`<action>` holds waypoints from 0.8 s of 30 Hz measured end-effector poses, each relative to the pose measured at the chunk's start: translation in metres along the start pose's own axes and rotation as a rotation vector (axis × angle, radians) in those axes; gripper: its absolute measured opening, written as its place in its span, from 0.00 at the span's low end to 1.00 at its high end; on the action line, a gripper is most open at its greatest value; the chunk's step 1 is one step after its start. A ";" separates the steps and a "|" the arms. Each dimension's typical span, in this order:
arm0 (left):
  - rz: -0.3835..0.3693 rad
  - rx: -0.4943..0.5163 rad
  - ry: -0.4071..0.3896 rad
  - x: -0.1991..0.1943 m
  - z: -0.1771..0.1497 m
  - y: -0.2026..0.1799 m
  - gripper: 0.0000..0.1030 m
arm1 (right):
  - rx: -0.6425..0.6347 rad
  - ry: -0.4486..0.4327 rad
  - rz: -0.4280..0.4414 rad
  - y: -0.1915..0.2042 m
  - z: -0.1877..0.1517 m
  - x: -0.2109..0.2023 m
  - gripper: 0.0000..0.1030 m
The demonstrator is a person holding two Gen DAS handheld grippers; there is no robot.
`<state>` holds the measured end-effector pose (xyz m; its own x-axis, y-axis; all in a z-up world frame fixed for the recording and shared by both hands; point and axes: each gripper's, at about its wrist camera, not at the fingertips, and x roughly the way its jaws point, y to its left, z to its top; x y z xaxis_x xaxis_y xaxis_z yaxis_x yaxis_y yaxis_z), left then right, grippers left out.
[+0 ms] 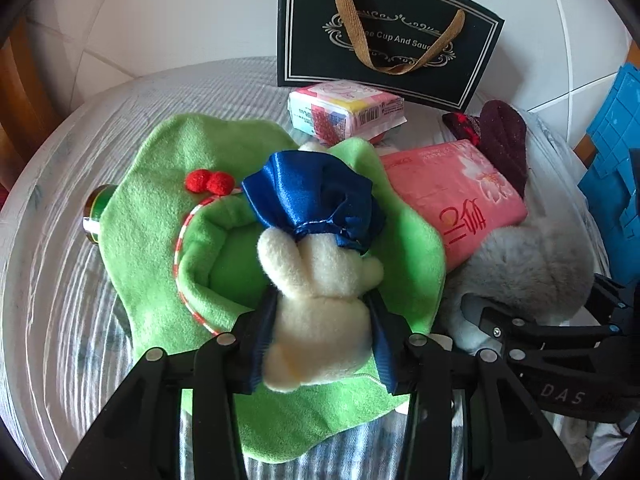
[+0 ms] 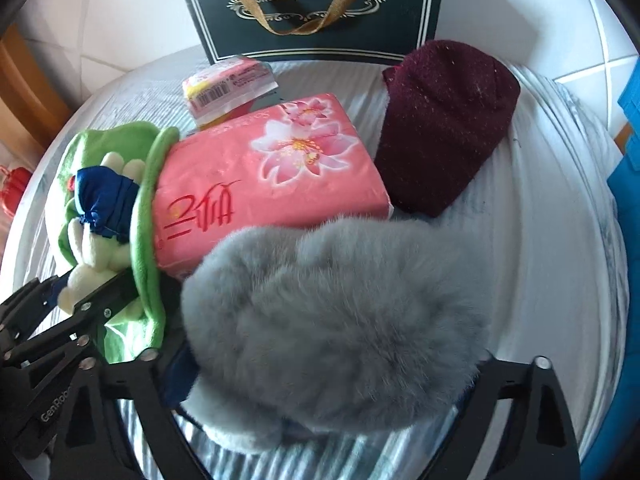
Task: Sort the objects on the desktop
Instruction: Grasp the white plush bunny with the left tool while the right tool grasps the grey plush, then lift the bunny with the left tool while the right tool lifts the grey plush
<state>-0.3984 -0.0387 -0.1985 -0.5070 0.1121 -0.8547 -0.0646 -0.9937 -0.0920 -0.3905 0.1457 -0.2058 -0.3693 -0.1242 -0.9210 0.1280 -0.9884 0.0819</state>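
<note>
My left gripper is shut on a cream plush doll with a blue satin skirt, held over a green fleece pouch with red pompoms. The doll also shows in the right wrist view, with the left gripper on it. My right gripper has a grey furry item between its fingers; the fur hides the jaws, so I cannot tell whether they grip it. The grey fur also shows in the left wrist view, beside the right gripper.
A pink tissue pack lies mid-table, a maroon knit hat to its right, a small pink packet behind. A dark gift bag stands at the back. A green can pokes out left of the pouch. A blue object is at right.
</note>
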 end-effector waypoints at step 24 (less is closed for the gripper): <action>0.011 -0.021 0.016 -0.023 -0.022 0.000 0.41 | -0.012 -0.039 0.035 -0.009 -0.017 -0.039 0.99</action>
<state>-0.3680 -0.0410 -0.1904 -0.4938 0.1007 -0.8637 -0.0404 -0.9949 -0.0929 -0.3621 0.1608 -0.1773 -0.4005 -0.1618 -0.9019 0.1523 -0.9824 0.1087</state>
